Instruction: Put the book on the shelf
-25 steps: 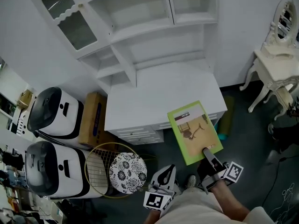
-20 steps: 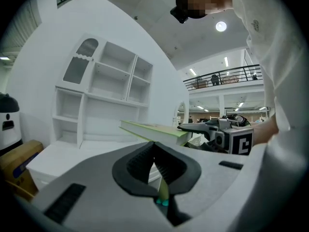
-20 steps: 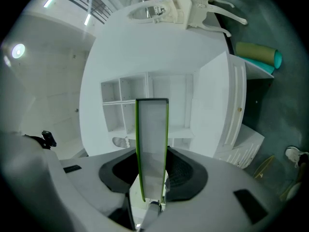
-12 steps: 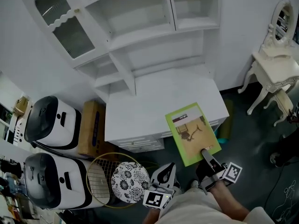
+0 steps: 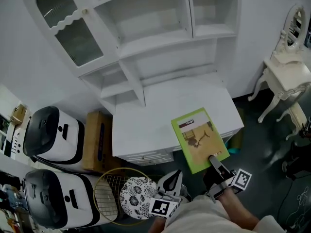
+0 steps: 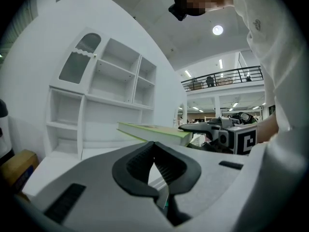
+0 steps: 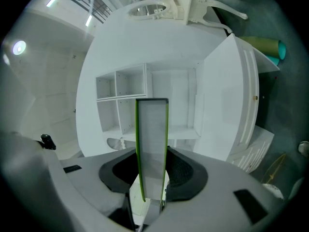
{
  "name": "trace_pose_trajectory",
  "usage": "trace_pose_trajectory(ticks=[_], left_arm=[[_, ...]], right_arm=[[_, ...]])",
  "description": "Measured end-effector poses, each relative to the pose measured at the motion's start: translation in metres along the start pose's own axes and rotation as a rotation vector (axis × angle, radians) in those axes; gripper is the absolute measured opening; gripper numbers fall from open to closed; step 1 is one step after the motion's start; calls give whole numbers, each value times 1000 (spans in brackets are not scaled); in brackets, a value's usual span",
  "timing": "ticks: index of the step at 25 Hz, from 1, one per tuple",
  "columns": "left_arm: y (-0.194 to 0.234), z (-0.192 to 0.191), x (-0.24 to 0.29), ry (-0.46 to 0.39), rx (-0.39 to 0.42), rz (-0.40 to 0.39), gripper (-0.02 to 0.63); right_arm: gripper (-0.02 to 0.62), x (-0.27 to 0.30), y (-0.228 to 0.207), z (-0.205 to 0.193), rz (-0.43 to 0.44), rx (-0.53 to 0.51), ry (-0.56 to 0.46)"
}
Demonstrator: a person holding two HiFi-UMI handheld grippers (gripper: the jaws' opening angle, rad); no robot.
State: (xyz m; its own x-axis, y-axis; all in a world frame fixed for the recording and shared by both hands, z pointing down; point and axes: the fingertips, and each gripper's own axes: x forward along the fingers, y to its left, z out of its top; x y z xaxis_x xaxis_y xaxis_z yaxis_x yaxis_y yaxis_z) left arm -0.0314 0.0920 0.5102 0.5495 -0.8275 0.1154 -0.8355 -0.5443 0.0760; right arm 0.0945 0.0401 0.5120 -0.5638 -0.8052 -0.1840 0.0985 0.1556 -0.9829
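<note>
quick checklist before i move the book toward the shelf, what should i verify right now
1. Grip: fingers of the right gripper clamp the green-covered book by its near edge: ok.
2. Book attitude: held roughly flat, cover up: ok.
3. Left gripper: shut, empty, below and clear of the book: ok.
4. Target: the open compartments of the white shelf unit look bare: ok.
5. Path: the white desk top between book and shelf is bare: ok.
6. Fit: whether the book suits a compartment's height: cannot tell.
</note>
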Motion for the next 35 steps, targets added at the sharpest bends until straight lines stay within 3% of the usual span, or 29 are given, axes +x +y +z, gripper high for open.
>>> trace_pose_trajectory(ticks=[7, 16, 21, 35], left_arm=[[34, -1, -2, -15, -6, -46, 3], [57, -14, 3, 47, -4, -86, 3], [55, -1, 16, -11, -14, -97, 3], [71, 9, 59, -2, -25, -42, 3]], right_arm=[[155, 26, -7, -11, -10, 3, -48], [155, 43, -7, -12, -11, -6, -74], [155, 56, -7, -7, -9, -4, -66], [155, 92, -12, 32, -9, 10, -23]])
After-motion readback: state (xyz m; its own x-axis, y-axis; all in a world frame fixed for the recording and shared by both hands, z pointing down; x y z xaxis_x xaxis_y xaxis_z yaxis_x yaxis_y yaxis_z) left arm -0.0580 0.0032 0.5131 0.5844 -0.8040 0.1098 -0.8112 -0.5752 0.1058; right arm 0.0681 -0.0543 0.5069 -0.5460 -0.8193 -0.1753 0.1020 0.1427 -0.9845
